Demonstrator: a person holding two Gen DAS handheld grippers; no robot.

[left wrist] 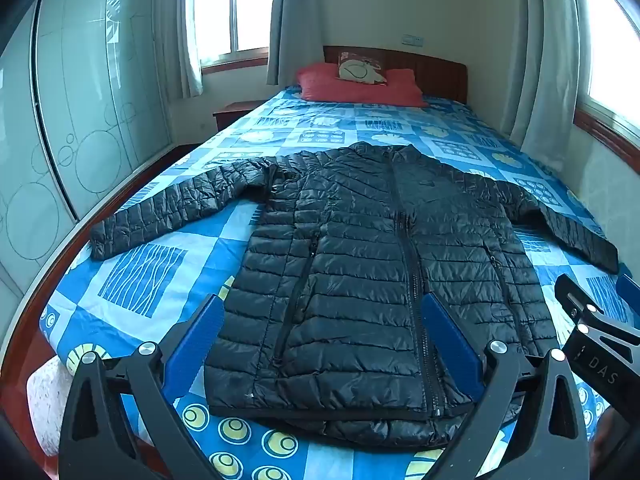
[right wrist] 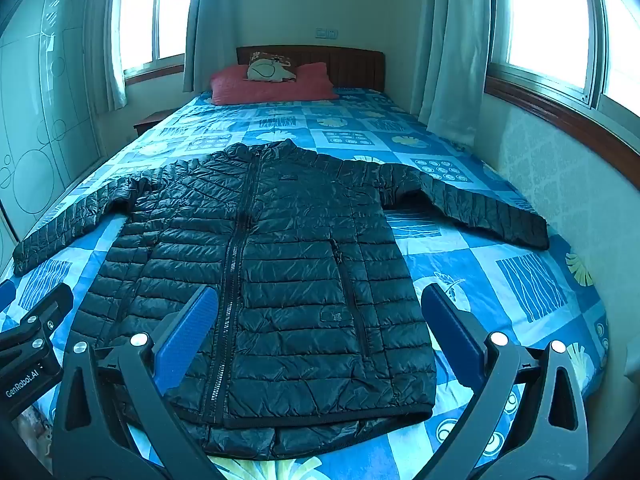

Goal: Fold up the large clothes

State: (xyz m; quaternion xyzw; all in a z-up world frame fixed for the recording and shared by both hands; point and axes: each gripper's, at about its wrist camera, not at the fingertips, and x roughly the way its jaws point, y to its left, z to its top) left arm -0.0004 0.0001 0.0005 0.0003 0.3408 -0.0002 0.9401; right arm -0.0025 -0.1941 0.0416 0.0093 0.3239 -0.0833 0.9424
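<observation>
Now a black quilted puffer jacket (left wrist: 360, 272) lies flat and face up on the bed (left wrist: 136, 280), filling the middle of both frames, its zipper closed down the front and its collar toward the top of the frame. Both sleeves are spread out sideways: in the left wrist view one sleeve runs to the left edge of the bed and the other reaches the right edge. The hem sits at the bottom centre of each frame, with a bit of the back layer showing below the front edge.

The left tongs (left wrist: 324, 344) hang released above the lower part of the jacket, blue pads wide apart, grasping nothing. The right tongs (right wrist: 320, 336) are likewise spread open over the hem area on the other half, holding nothing. Part of the right tongs also shows at the right edge of the left wrist view.

A blue patterned bedspread covers the bed. At the top centre lies a red pillow (left wrist: 360, 86) against a wooden headboard (left wrist: 432, 70), with a pale cushion (left wrist: 362, 70) resting on it. Curtained windows (right wrist: 548, 16) stand at upper left and upper right
</observation>
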